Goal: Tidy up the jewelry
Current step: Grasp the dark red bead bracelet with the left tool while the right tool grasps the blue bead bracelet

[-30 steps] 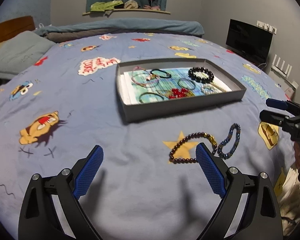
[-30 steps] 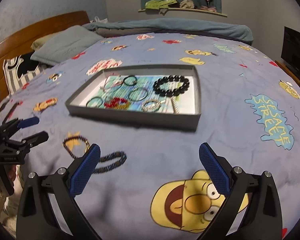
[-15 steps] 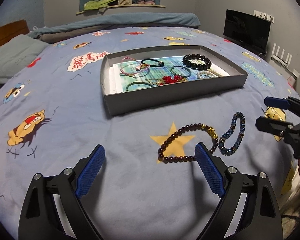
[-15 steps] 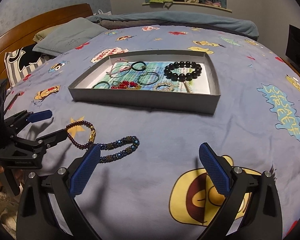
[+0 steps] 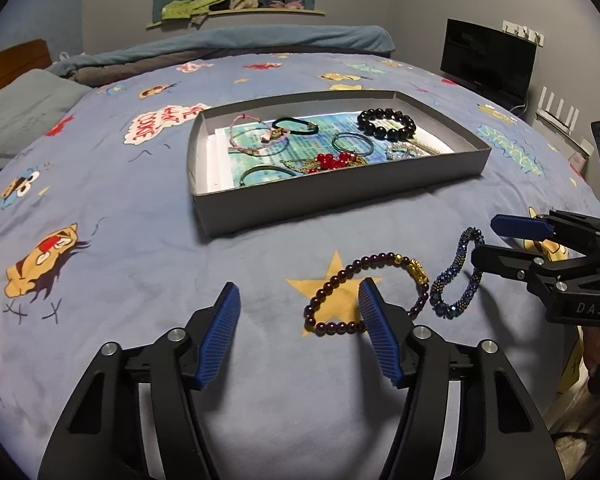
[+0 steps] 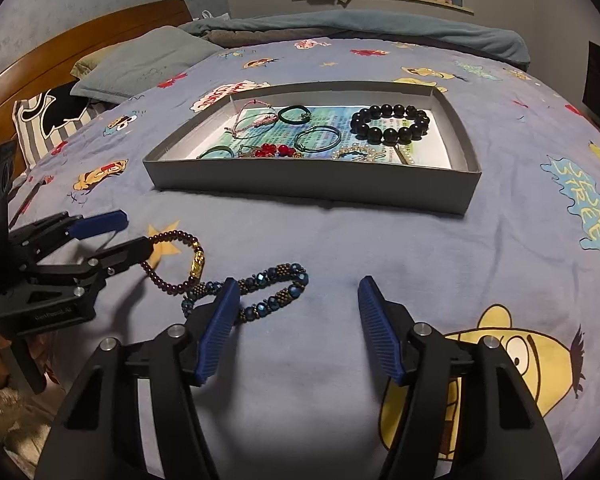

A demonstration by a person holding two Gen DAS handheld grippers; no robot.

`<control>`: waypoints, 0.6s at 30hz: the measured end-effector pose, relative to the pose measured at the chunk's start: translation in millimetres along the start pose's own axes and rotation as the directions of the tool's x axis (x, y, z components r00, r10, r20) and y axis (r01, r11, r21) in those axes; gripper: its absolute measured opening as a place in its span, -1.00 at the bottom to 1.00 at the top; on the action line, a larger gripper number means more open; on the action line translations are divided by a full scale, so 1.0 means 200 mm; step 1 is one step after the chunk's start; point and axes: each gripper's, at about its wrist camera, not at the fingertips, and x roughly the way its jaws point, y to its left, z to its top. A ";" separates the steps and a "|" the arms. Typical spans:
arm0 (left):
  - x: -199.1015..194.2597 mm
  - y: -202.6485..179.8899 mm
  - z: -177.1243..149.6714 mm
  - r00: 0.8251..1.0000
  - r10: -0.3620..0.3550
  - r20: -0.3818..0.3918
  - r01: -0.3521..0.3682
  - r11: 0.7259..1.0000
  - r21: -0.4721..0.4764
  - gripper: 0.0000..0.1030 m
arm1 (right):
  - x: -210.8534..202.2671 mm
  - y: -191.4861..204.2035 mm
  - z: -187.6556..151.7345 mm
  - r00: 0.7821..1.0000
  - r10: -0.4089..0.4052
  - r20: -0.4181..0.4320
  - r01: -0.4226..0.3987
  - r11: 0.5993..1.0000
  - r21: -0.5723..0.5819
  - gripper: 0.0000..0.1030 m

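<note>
Pickup in hand on the bed (image 5: 148, 240): both grippers, left (image 5: 298, 330) and right (image 6: 298, 326), close still-apart, empty fingers, maroon bracelet (image 5: 364, 292) at the left's right finger, blue bracelet (image 6: 260, 290) at the right's left, needing centring before transfer to the tray (image 6: 312, 188).

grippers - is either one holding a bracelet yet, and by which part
Neither. The left gripper and right gripper are closing on nothing; the purple bracelet and blue bracelet lie on the bedspread.
</note>
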 end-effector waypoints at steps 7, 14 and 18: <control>0.03 -0.03 0.00 1.000 0.004 -0.009 -0.003 1.000 0.017 0.17 | 0.04 0.05 -0.04 0.998 -0.062 0.020 0.063 0.994 -0.091 0.05; 0.03 -0.01 -0.02 1.000 -0.007 -0.019 0.008 1.000 0.016 -0.02 | 0.02 0.03 -0.07 0.997 -0.068 0.021 0.070 0.987 -0.146 -0.21; 0.05 -0.04 -0.02 1.000 0.006 -0.014 -0.005 0.999 0.053 -0.11 | 0.04 0.08 -0.07 0.995 -0.094 0.029 0.098 0.975 -0.199 -0.26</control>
